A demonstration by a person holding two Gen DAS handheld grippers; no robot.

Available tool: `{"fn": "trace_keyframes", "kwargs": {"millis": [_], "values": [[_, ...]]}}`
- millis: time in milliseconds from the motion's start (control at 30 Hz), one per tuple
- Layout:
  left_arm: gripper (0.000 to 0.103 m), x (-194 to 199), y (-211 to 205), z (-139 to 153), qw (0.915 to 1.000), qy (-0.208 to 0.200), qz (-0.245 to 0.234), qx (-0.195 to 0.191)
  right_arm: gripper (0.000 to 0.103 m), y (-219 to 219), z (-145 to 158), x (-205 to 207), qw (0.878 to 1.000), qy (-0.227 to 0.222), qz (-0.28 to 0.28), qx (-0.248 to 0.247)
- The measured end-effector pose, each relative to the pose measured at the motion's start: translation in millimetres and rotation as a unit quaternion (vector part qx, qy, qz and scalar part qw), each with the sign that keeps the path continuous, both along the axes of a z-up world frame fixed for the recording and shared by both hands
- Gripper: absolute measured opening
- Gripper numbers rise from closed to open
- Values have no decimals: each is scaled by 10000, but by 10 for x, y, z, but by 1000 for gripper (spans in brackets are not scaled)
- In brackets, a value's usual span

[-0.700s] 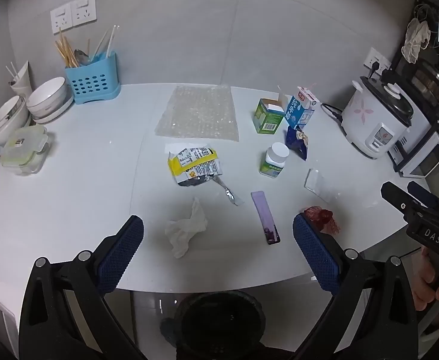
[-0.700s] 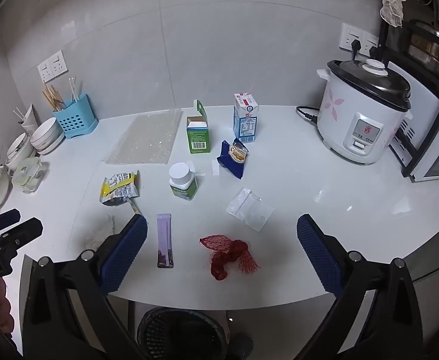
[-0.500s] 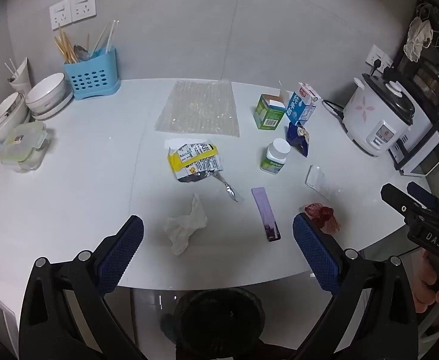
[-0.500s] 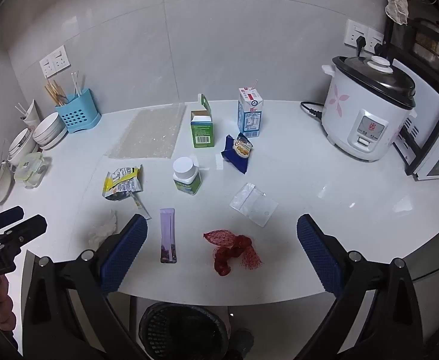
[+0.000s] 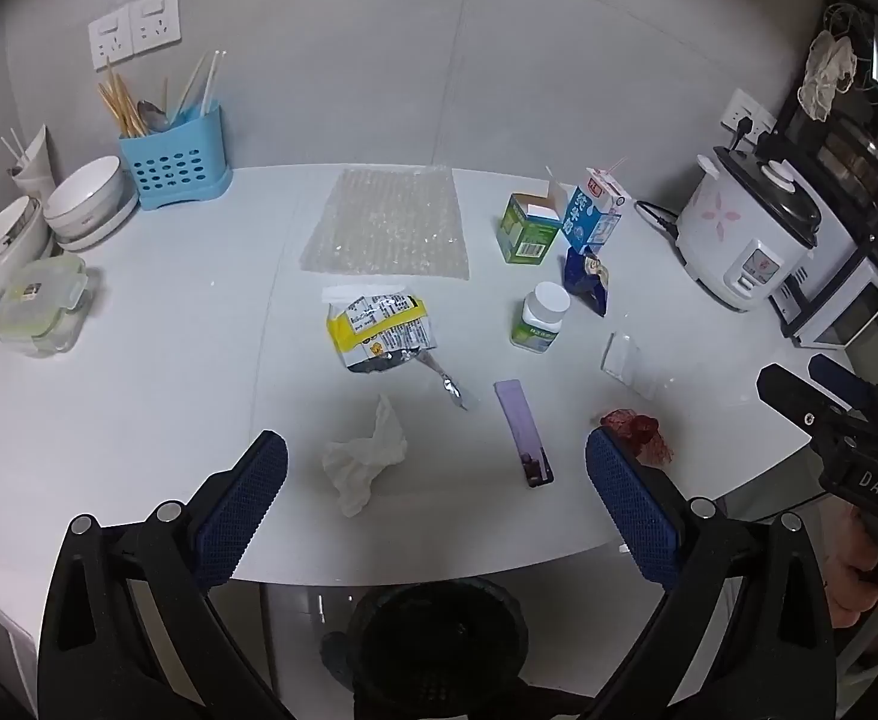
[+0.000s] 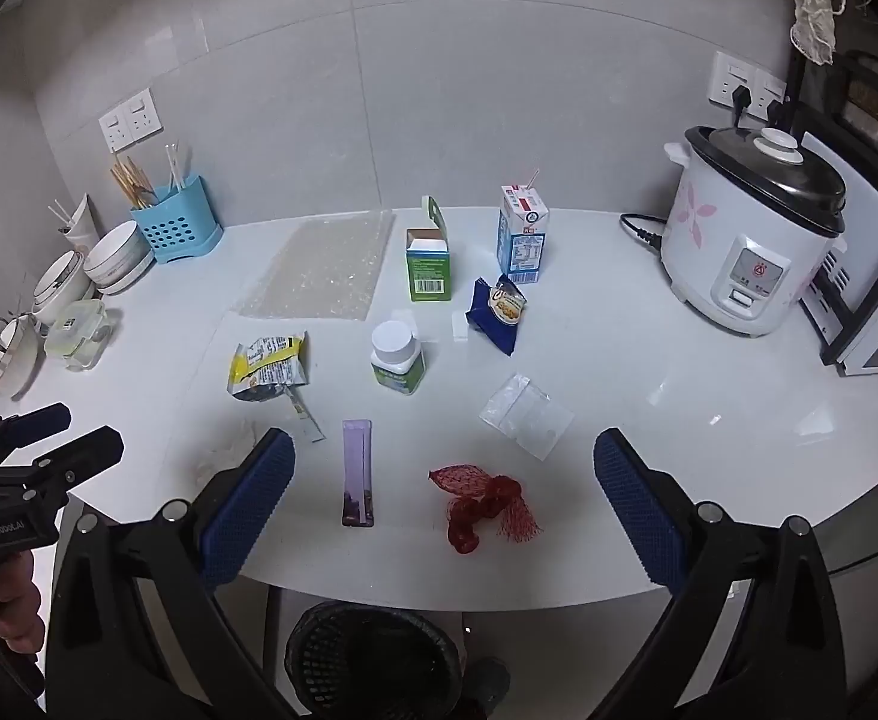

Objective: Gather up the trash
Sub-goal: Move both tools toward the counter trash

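Note:
Trash lies on a white counter (image 5: pixel 139 372): a crumpled tissue (image 5: pixel 364 456), a yellow wrapper (image 5: pixel 379 330), a purple sachet (image 5: pixel 523 432), a red net (image 6: pixel 481 504), a clear bag (image 6: pixel 526 423), a green-labelled bottle (image 6: pixel 397 357), a blue snack bag (image 6: pixel 499 315), a green carton (image 6: pixel 428 267), a milk carton (image 6: pixel 522 234) and bubble wrap (image 5: pixel 388 225). A black bin (image 6: pixel 373 657) stands on the floor below the front edge. My left gripper (image 5: pixel 436 504) is open above the tissue. My right gripper (image 6: pixel 442 507) is open above the red net. Both are empty.
A rice cooker (image 6: pixel 751 246) and an oven (image 6: pixel 871 300) stand at the right. A blue utensil caddy (image 5: pixel 178 165), stacked bowls (image 5: pixel 88 198) and a lidded container (image 5: pixel 43 306) stand at the left.
Both grippers have drawn back and up a little from the counter, so the items look smaller and farther. Both stay open. Nothing on the counter has moved.

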State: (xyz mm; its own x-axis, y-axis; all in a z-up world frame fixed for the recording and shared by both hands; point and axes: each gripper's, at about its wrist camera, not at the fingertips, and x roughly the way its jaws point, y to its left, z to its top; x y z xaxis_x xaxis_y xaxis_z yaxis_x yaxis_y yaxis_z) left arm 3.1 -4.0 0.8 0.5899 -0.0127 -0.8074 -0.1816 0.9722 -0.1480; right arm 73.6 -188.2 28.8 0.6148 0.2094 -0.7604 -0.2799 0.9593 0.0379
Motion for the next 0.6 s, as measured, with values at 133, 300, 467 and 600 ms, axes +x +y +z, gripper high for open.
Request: {"fn": "trace_keyframes", "kwargs": {"millis": [133, 300, 467, 600], "values": [[97, -3, 8, 12, 10000, 12, 52, 68, 96, -3, -24, -3, 10000, 0, -48, -10], [97, -31, 17, -2, 9999, 44, 111, 106, 96, -6, -69, -15, 10000, 36, -62, -9], [97, -31, 18, -16, 9998, 82, 122, 126, 96, 9, -102, -32, 10000, 66, -52, -10], [97, -38, 15, -20, 9998, 85, 101, 139, 96, 9, -125, -38, 9999, 92, -66, -3]]}}
